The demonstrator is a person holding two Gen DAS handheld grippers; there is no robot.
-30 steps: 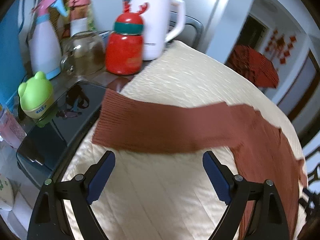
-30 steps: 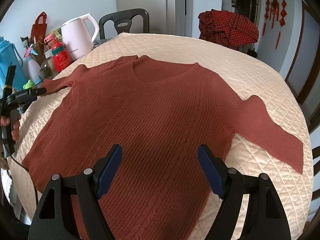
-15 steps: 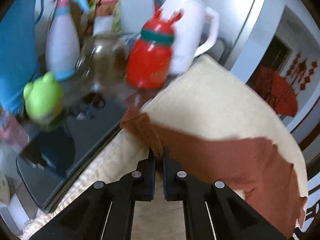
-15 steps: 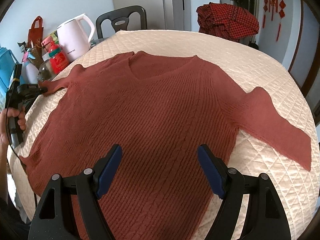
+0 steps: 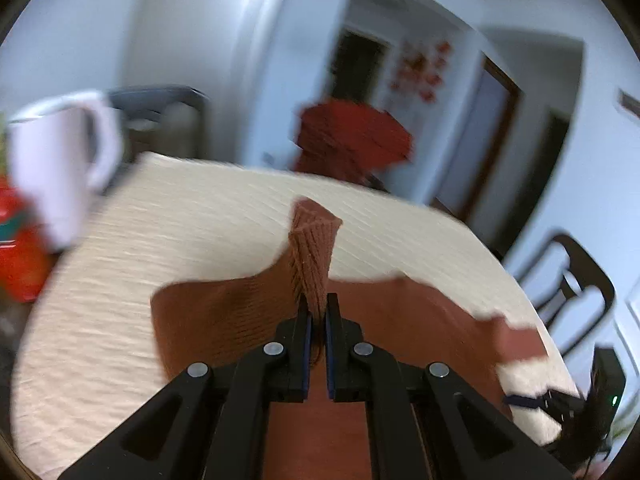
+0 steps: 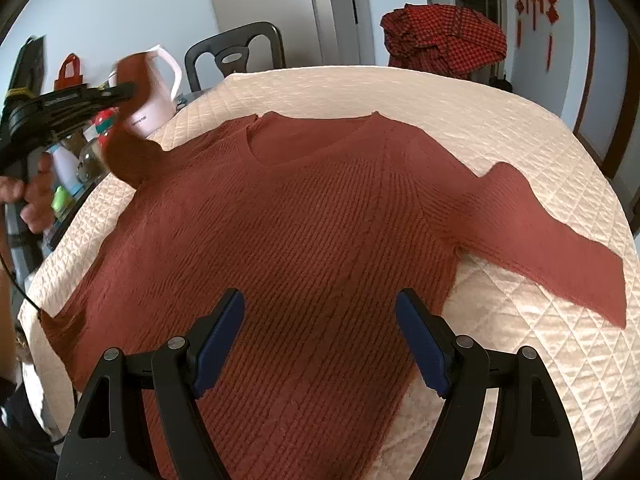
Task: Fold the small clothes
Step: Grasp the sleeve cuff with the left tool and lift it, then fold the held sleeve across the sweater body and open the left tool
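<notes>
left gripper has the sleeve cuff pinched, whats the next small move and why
Probably carry the cuff inward and lay it across the chest of the sweater. The left gripper is shut on the cuff, which is lifted off the quilt, while the sweater's body lies flat. The right gripper hangs open above the hem, holding nothing.

- sweater (image 6: 304, 232): rust-red, ribbed knit
- table cover (image 6: 520, 128): cream, quilted diamond pattern
- kettle (image 6: 154, 92): pale pink/white
- cloth pile (image 6: 444, 40) at back: red w/ black checks
- gripper pads (image 6: 416, 336): blue, frame black
</notes>
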